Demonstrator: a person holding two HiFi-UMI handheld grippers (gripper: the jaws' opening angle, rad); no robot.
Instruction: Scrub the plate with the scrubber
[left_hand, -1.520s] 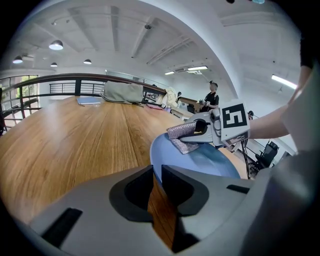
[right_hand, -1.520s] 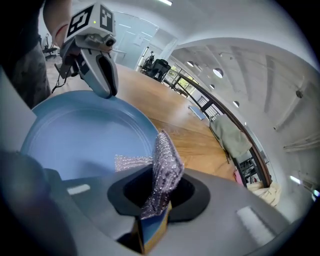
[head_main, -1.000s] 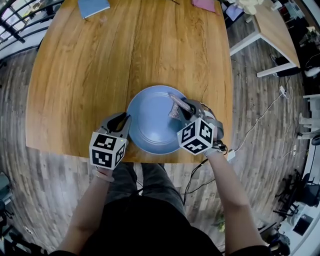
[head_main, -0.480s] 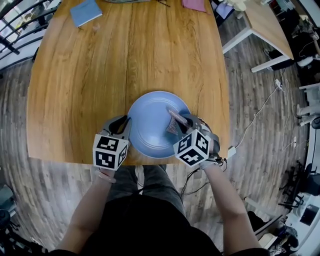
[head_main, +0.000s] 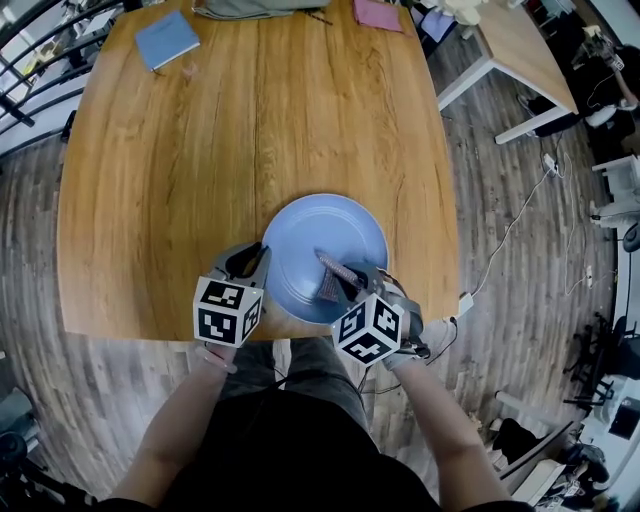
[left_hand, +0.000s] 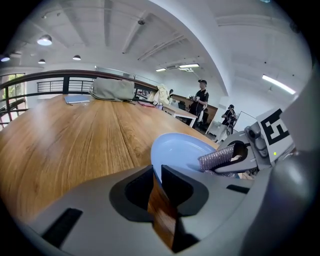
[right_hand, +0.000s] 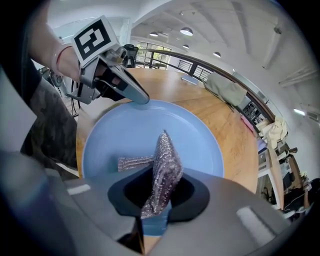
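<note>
The silvery mesh scrubber, clamped by the right gripper, is held against the round blue plate, whose rim is pinched by the left gripper. If that pinch slips, the plate may be dragged.

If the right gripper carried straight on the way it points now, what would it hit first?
The plate. The right gripper, shut on the scrubber, points down at the blue surface, so the scrubber's tip would meet it first, if not touching now.
</note>
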